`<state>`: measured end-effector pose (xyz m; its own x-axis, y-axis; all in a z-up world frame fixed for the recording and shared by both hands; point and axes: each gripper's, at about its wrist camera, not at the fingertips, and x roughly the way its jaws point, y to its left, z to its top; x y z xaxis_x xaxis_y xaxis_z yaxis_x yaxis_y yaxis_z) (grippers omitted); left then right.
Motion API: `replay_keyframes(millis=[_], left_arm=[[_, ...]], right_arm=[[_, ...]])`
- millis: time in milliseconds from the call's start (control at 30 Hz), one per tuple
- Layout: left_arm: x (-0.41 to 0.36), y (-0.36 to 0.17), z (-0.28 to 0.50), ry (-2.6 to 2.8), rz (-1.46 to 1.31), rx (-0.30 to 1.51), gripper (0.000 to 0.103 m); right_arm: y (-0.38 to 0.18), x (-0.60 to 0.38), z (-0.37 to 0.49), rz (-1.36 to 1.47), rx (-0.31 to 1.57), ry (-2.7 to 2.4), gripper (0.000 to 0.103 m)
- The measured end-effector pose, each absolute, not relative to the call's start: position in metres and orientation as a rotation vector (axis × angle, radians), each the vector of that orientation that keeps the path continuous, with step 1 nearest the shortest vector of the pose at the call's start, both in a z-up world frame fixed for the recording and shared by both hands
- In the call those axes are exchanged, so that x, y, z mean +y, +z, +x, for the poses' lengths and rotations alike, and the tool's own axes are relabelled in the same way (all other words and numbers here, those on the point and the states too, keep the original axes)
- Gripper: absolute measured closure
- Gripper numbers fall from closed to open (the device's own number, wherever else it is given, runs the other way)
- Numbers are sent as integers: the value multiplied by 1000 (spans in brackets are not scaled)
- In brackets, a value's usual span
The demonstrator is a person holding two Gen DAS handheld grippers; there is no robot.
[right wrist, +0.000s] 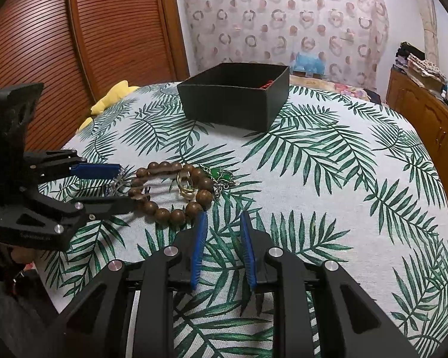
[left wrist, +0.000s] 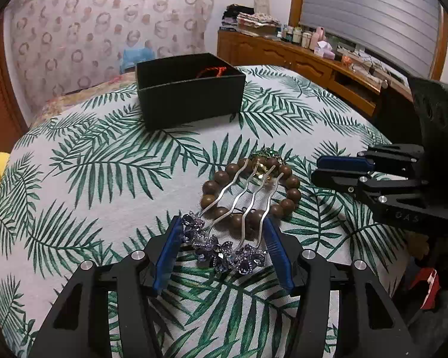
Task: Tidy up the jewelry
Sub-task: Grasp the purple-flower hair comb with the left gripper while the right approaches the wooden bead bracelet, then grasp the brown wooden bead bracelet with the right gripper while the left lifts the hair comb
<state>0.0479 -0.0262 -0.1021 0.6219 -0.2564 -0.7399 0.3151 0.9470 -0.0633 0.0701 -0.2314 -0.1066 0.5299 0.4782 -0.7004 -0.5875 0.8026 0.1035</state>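
A silver four-pronged hair comb [left wrist: 224, 250] with purple crystals lies across a brown wooden bead bracelet [left wrist: 292, 194] on the leaf-print cloth. My left gripper [left wrist: 222, 220] is closed on the comb's crystal end, and both blue pads touch its sides. A gold ring piece [right wrist: 185, 183] and a green pendant on a chain [right wrist: 221, 174] rest at the bracelet's [right wrist: 161, 213] far side. My right gripper [right wrist: 224, 214] hovers just right of the bracelet, its jaws narrowly apart with nothing between them. A black open box [right wrist: 230, 107] stands farther back with a red cord [right wrist: 268, 83] inside.
The leaf-print cloth [right wrist: 343, 179] covers a rounded table that drops off at left and right. A yellow object [right wrist: 110, 98] lies at the table's left edge. A louvred wooden door [right wrist: 44, 44] is at left, and a wooden sideboard [left wrist: 298, 56] with bottles is at right.
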Motion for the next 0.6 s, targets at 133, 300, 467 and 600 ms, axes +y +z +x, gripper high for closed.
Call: replay_keyframes(millis=[133, 300, 467, 600], left_arm=[[-20, -98, 43, -317, 53, 816, 51], [-13, -93, 39, -297, 33, 797, 51], [-10, -91, 38, -283, 53, 796, 51], [-6, -94, 36, -278, 72, 824, 51]], right_arm=[[-107, -231, 70, -154, 790, 636, 78], [-107, -230, 70, -160, 793, 631, 78], [-106, -226, 71, -181, 800, 628, 78], [-106, -224, 72, -188, 807, 626, 78]])
